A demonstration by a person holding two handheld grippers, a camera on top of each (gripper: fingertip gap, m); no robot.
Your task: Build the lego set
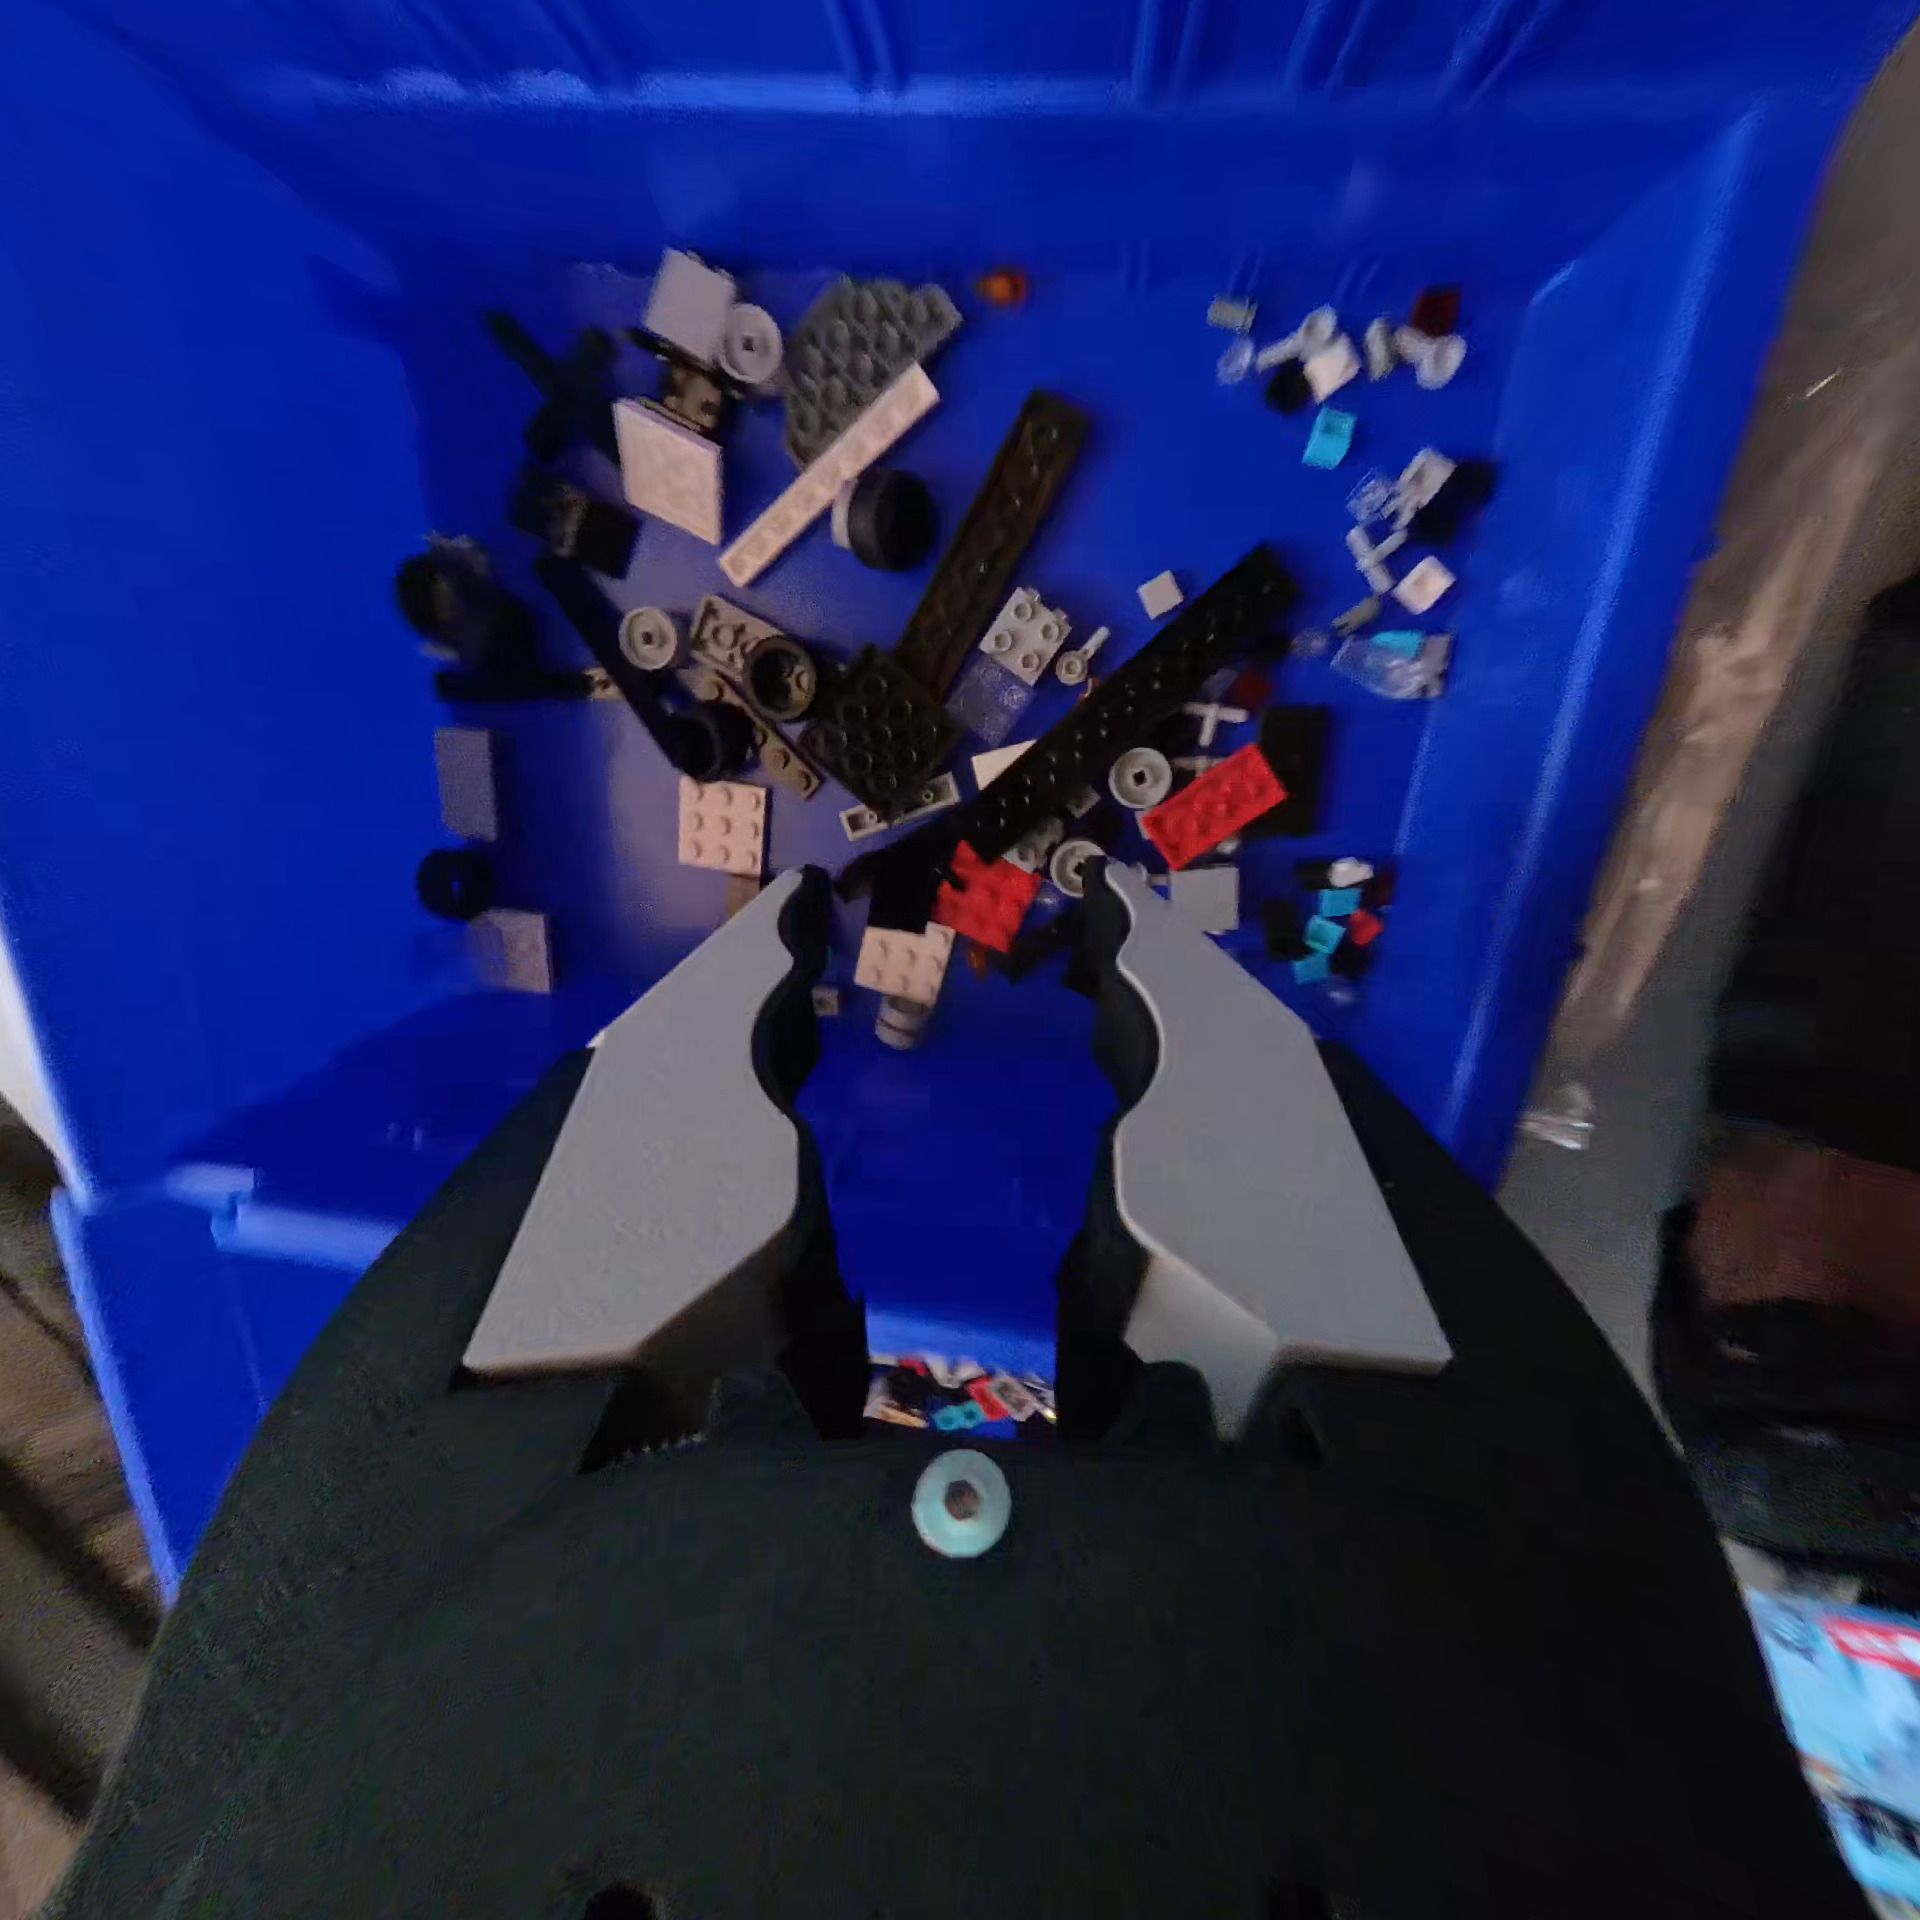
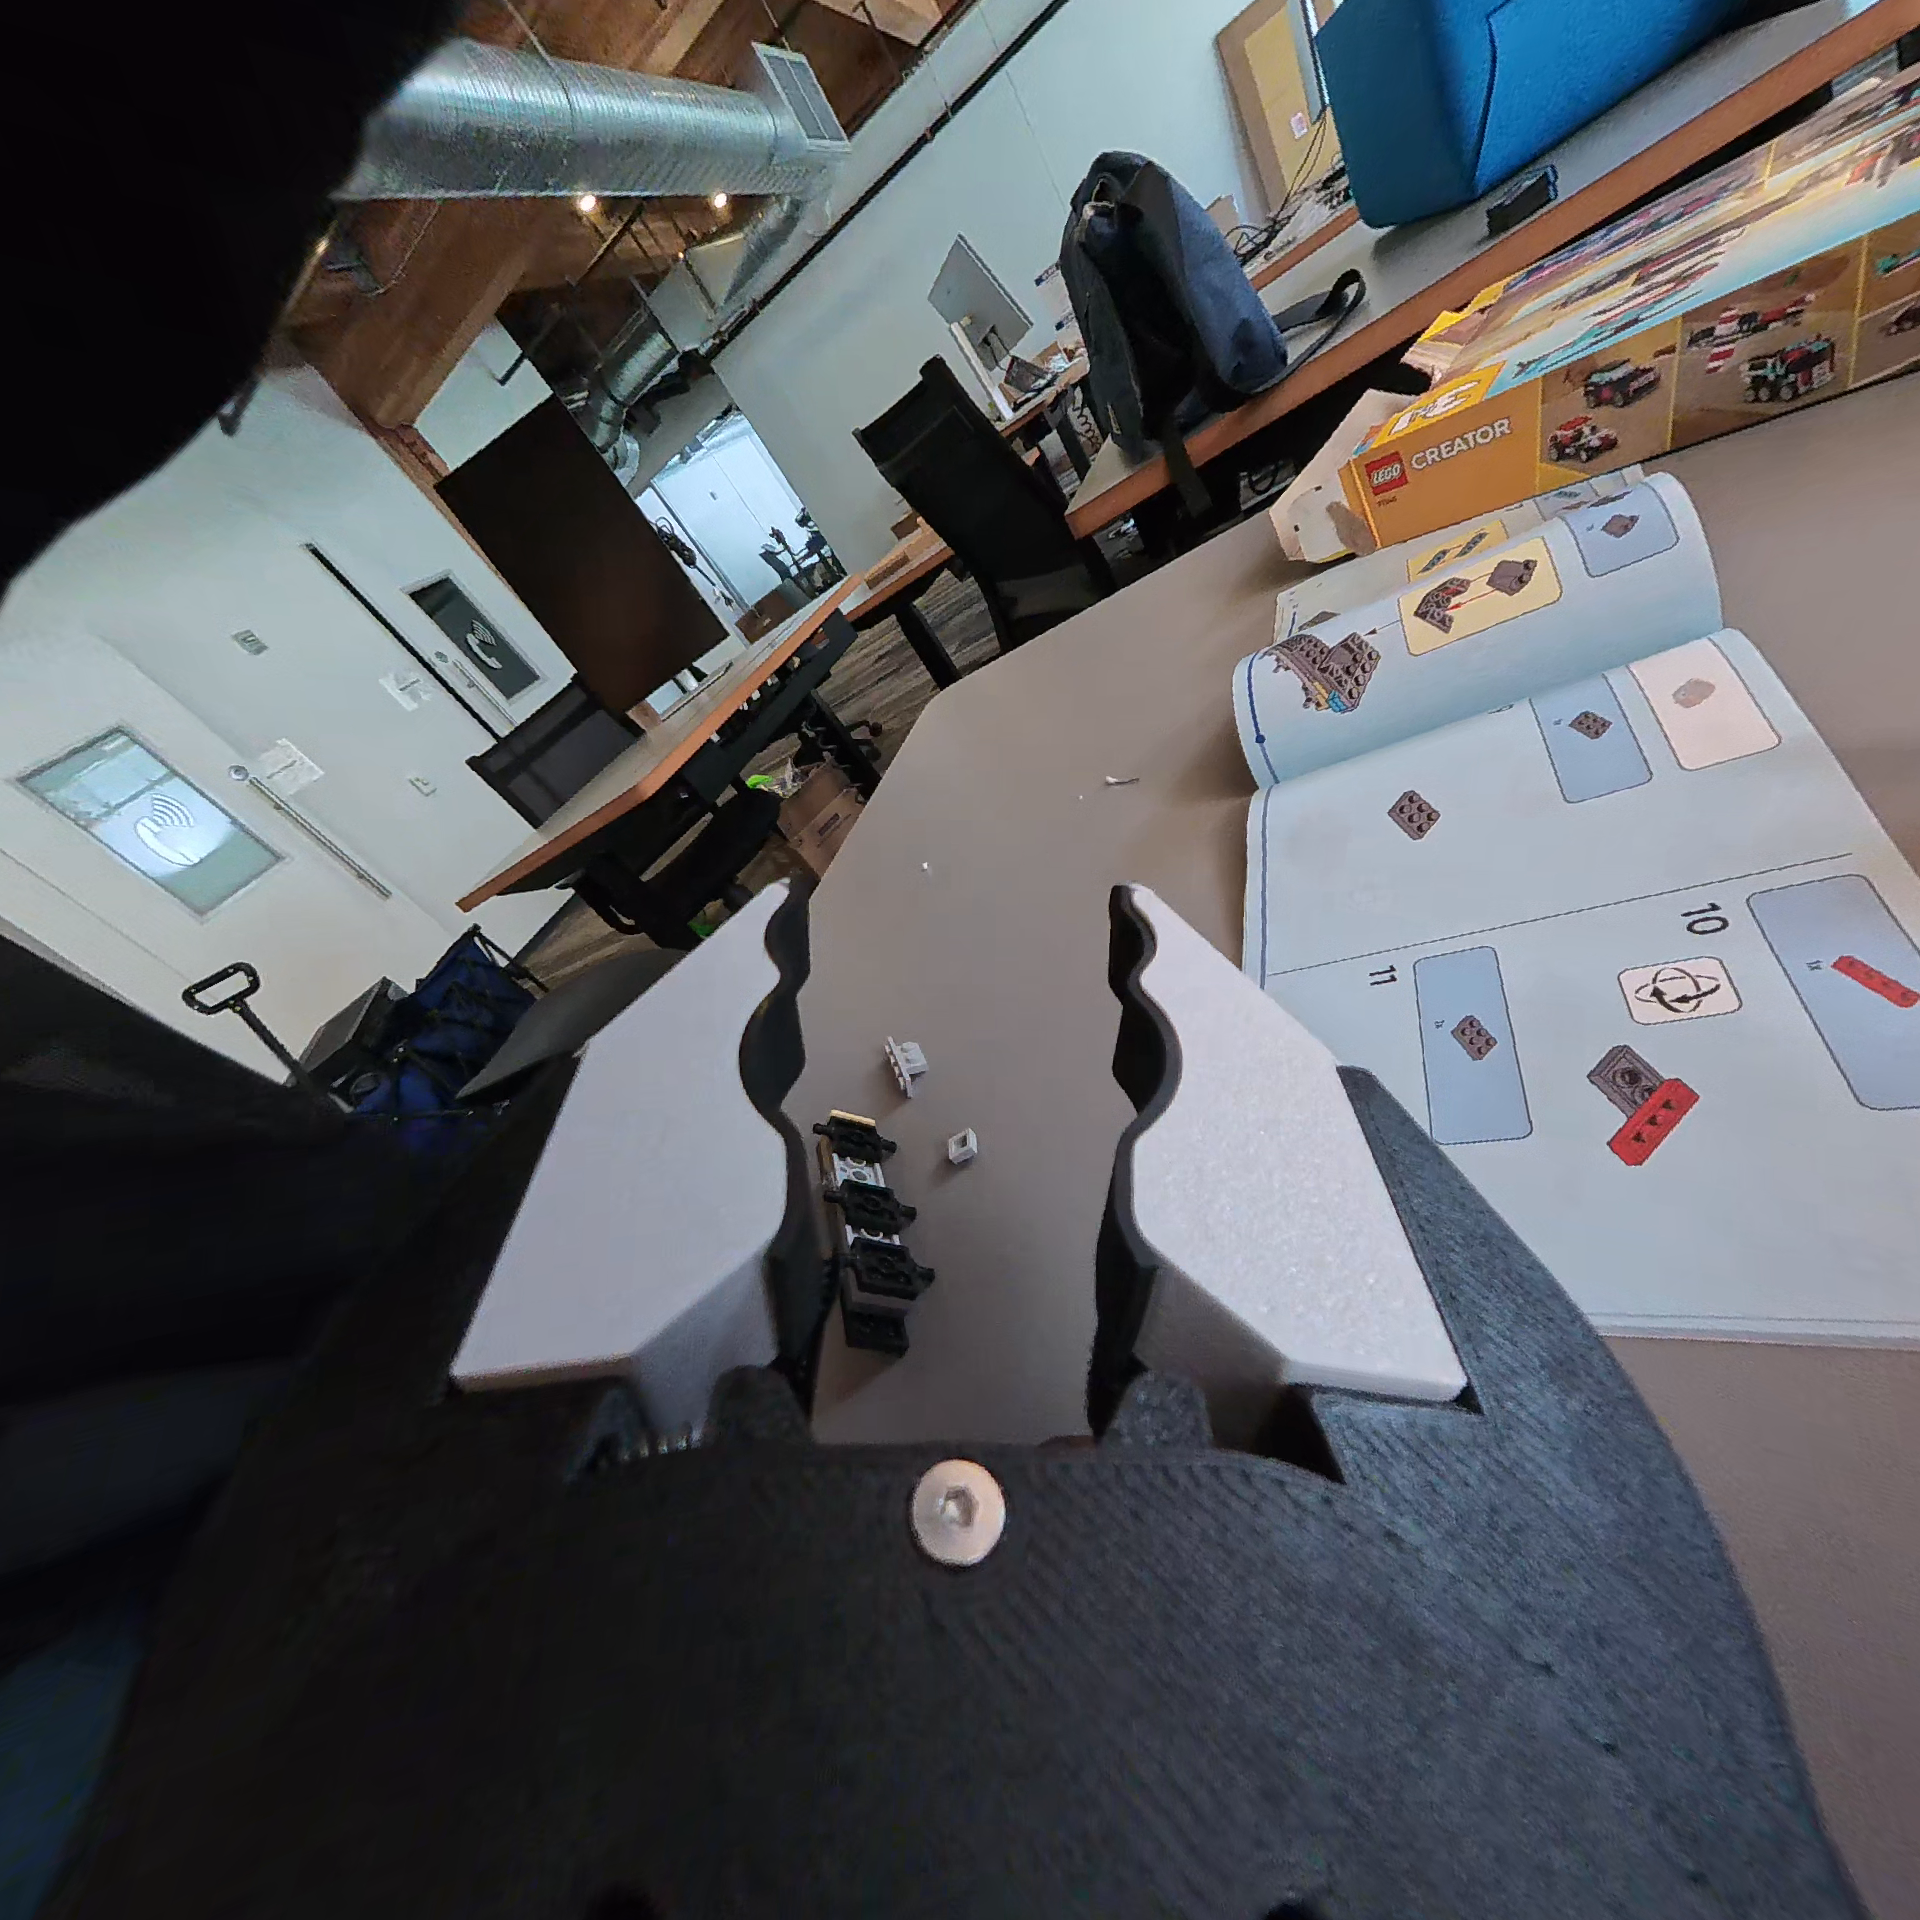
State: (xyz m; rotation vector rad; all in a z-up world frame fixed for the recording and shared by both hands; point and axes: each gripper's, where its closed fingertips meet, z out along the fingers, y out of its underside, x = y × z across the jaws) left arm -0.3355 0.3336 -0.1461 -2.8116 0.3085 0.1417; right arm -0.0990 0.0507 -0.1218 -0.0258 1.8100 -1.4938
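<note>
In the left wrist view my left gripper (image 1: 951, 883) is open and empty, hanging over a blue bin (image 1: 260, 727) full of loose Lego parts: long black plates (image 1: 1132, 707), red plates (image 1: 1216, 805), a red plate (image 1: 982, 894) between my fingertips below, grey plates (image 1: 722, 824) and wheels. In the right wrist view my right gripper (image 2: 956, 914) is open and empty above the grey table. A small assembly of a grey plate with black axle pieces (image 2: 868, 1226) lies between its fingers, with two small light-grey pieces (image 2: 906, 1062) (image 2: 962, 1145) beside it.
An open instruction booklet (image 2: 1558, 987) lies on the table (image 2: 987, 831) to the right of my right gripper. The set's yellow box (image 2: 1558, 416) stands behind it. Desks, chairs and a backpack (image 2: 1153, 291) fill the room beyond. The bin's walls rise around the parts. There is about 35 cm between the tips of the two grippers.
</note>
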